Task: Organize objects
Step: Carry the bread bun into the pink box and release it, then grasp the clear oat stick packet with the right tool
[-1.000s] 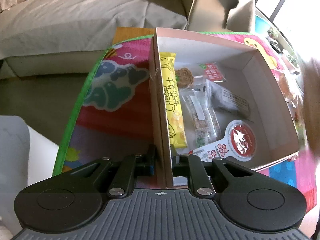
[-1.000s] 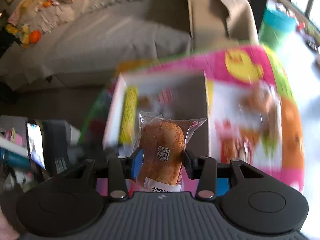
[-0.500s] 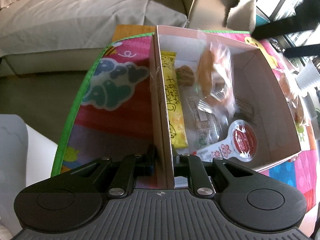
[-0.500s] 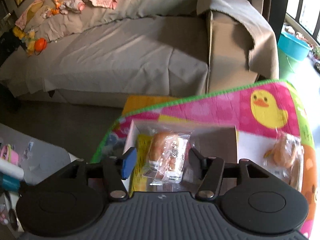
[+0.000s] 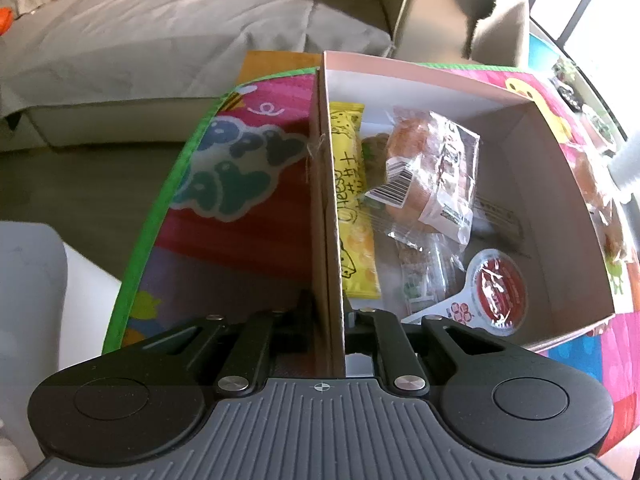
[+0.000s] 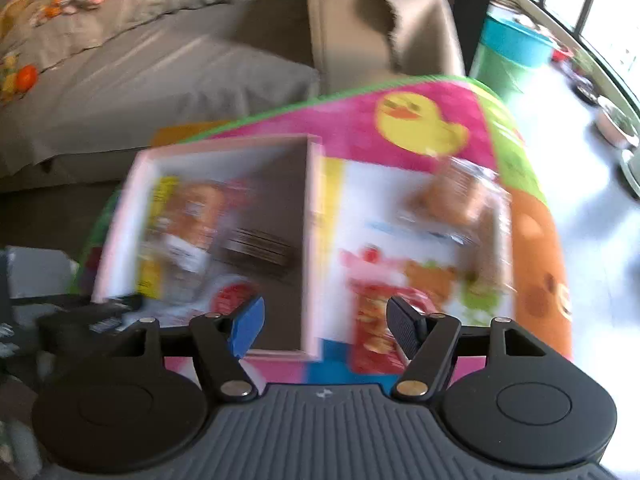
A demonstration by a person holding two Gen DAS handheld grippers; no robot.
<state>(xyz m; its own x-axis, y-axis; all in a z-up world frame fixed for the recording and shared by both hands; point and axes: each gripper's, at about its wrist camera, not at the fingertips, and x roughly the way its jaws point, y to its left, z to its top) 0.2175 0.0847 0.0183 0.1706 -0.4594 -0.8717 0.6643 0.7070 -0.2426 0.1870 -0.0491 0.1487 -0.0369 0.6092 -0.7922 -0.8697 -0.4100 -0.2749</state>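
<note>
My left gripper (image 5: 328, 320) is shut on the left wall of an open pink cardboard box (image 5: 420, 76). The wrapped bread roll (image 5: 424, 172) lies inside, on top of other snacks, beside a yellow snack bar (image 5: 354, 200) and a red-lidded cup (image 5: 496, 288). In the blurred right wrist view my right gripper (image 6: 324, 324) is open and empty, above the box's (image 6: 312, 240) right wall. Another wrapped bun (image 6: 460, 196) and a red snack packet (image 6: 376, 328) lie on the mat to the right of the box.
The box sits on a colourful play mat (image 5: 248, 184) with a green border. A grey sofa (image 5: 160, 32) stands behind it. A teal bucket (image 6: 516, 48) stands at the far right by the window. A white object (image 5: 48, 280) lies to the left.
My right gripper has opened and let the wrapped bread roll drop into the box, then pulled back to the right. My left gripper has kept its hold on the box wall.
</note>
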